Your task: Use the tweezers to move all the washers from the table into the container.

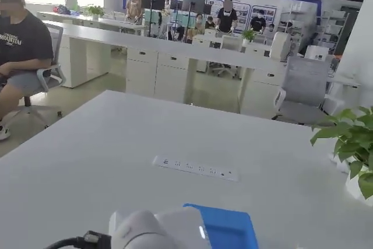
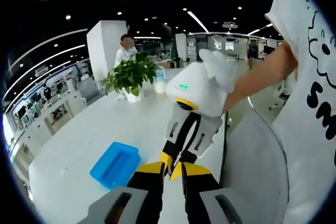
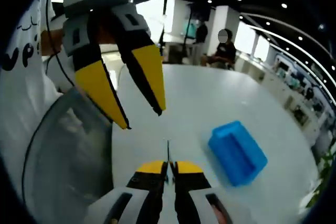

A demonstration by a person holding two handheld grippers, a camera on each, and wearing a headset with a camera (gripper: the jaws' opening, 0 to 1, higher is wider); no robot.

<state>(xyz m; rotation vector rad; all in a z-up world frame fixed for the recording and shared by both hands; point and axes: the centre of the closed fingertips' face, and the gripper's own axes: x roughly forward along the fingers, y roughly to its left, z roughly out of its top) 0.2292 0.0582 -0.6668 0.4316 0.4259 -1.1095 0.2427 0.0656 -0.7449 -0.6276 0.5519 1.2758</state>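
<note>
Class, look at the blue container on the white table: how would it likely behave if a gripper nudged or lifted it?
The blue container looks like thin plastic, so probably light and stiff. On the smooth white table a nudge would likely slide it. It sits low and wide, so tipping seems unlikely.

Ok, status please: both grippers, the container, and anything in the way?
Left gripper open, facing the right one. Right gripper shut on thin tweezers. Blue container on white table, apart from both. Nothing between them and it.
</note>
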